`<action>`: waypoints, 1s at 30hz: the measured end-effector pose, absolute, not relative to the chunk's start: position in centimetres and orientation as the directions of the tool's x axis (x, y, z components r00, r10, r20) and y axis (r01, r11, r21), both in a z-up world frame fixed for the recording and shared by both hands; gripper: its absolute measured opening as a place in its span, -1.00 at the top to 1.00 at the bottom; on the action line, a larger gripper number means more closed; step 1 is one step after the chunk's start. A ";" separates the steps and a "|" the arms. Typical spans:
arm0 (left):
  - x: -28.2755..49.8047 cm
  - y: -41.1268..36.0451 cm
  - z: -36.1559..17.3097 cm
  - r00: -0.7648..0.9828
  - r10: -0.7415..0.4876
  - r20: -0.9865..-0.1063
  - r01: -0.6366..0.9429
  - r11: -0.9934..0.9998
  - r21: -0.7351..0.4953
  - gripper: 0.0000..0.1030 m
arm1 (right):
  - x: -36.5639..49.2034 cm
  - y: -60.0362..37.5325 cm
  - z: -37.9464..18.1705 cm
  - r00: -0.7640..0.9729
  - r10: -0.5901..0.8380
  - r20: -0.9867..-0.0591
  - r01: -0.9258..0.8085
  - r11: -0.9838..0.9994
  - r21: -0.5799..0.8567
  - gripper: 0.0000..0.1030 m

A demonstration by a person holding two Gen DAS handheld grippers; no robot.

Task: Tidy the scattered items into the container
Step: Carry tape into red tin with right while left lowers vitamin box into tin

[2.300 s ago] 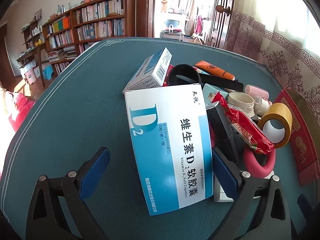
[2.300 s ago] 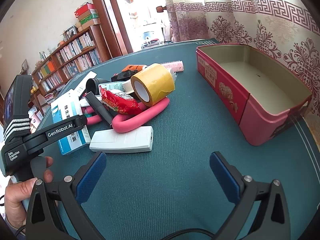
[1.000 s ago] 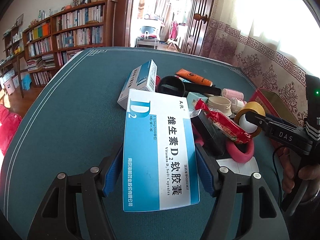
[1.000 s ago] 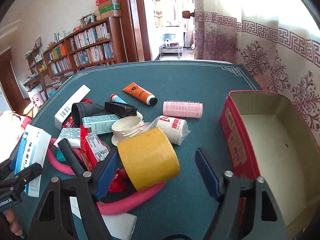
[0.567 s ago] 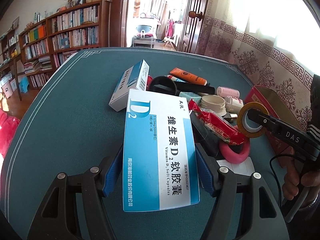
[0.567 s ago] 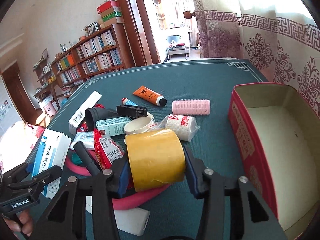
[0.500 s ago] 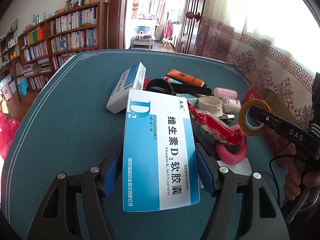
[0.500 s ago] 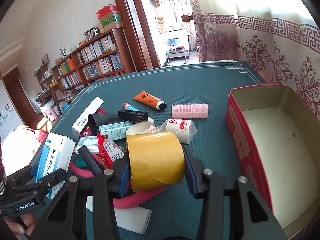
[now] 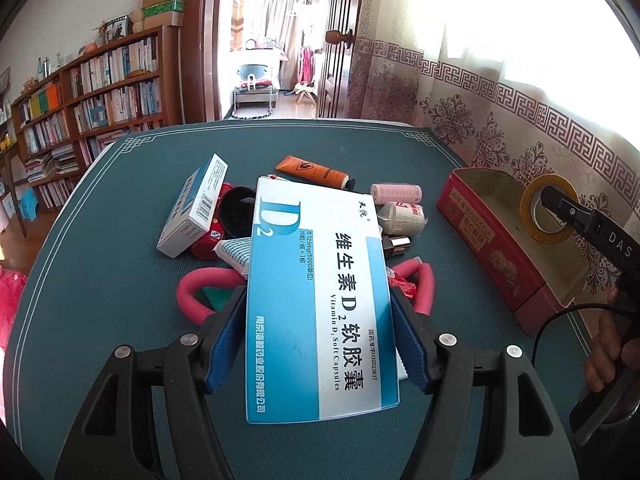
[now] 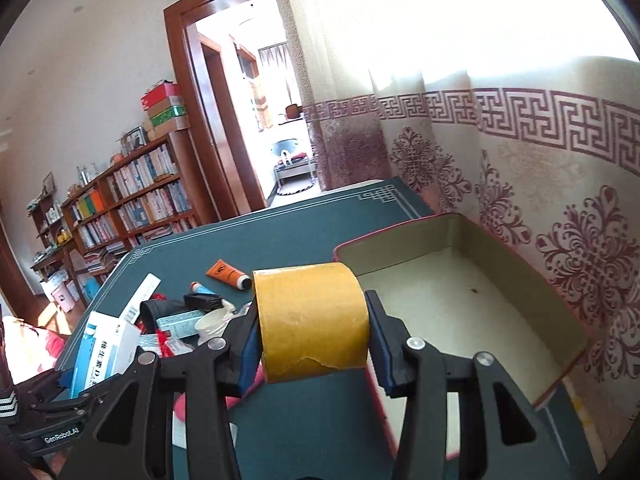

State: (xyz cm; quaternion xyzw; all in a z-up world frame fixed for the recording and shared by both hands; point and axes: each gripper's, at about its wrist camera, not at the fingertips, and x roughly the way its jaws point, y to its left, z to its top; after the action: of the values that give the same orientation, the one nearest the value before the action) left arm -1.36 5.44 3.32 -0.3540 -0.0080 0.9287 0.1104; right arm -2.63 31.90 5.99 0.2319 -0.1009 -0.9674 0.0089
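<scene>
A: Two grips, both loaded. Left gripper (image 9: 320,340) has its fingers clamped on the long sides of the vitamin box (image 9: 320,300), held flat above the bench (image 9: 120,240). Right gripper (image 10: 312,340) has its fingers clamped on the flat ends of the yellow tape roll (image 10: 312,320); they have just been closing on it, and the roll sits between the pads.

B: Where is the roll against the red tin (image 10: 460,300)?

A: Near the tin's front corner, lifted, in front of the open mouth. From the left wrist view it shows against the tin's far part. Tin looks bare inside.

B: Risks?

A: Roll is smooth and round; I judge it could pivot between the pads and drop short, landing on the rim and rolling off the bench. Tin stands near the bench edge by the curtain (image 10: 520,160), so a knock on its wall could shove it toward that edge. Box is wide and light; a tilt could let it slide out forward.

B: Room to move?

A: Open bench between pile and tin. Pile stays close on the left: pink loop (image 9: 200,292), orange tube (image 9: 316,170), pink roller (image 9: 396,193), small box (image 9: 196,208). Both hands heading for one tin could crowd each other; the right-hand cable (image 9: 560,320) hangs near the tin's corner.
</scene>
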 end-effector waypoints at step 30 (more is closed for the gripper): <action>-5.5 23.6 5.3 -0.613 0.471 -0.635 -0.524 -0.843 -0.119 -0.38 | -1.6 42.1 1.0 -0.804 0.199 -0.560 -0.371 -0.904 0.212 0.01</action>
State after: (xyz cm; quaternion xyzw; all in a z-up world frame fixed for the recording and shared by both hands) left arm -5.54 23.62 5.32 -0.3415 0.0393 0.8972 0.2773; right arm -1.63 42.06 1.05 0.2734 -0.1573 -0.9367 -0.1519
